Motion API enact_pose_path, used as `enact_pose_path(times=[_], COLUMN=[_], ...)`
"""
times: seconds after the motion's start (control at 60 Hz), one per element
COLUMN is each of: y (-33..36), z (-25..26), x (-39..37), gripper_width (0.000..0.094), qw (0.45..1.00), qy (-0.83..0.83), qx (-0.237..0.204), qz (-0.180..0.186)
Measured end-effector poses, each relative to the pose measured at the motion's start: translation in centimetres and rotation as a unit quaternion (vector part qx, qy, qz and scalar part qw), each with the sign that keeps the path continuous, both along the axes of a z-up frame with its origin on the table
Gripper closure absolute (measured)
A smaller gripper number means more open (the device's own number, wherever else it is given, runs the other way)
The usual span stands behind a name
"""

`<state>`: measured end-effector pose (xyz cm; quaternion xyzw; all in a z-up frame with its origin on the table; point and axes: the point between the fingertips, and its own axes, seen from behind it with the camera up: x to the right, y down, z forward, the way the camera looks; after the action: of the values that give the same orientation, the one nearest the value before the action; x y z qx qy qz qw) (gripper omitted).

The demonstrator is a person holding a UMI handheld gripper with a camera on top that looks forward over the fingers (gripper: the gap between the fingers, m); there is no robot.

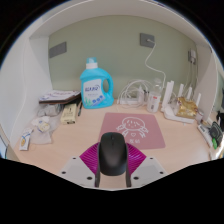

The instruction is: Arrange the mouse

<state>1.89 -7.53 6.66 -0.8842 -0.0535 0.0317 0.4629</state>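
Note:
A black computer mouse [112, 153] sits between my gripper's two fingers, with the magenta pads [90, 157] pressing its left and right sides. My gripper [112, 165] is shut on the mouse and holds it above the near part of the light wooden desk [70, 140]. Just beyond the mouse lies a pink mouse mat [133, 127] with a white drawing on it, flat on the desk.
A blue detergent bottle [93, 83] stands at the back against the wall. Small clutter [48, 112] lies to the left of it. White cables and a router [183, 103] stand at the back right. A power strip [214, 132] lies at the far right.

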Motion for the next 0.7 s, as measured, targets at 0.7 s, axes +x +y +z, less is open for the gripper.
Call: enact_pose_path(times=[0.7], y=[16.8], z=[-7.6], x=[7.4], gripper_width=[0.0439], qw=[0.998], qy=[-0.009], qx=[-0.043], qz=[-0.039])
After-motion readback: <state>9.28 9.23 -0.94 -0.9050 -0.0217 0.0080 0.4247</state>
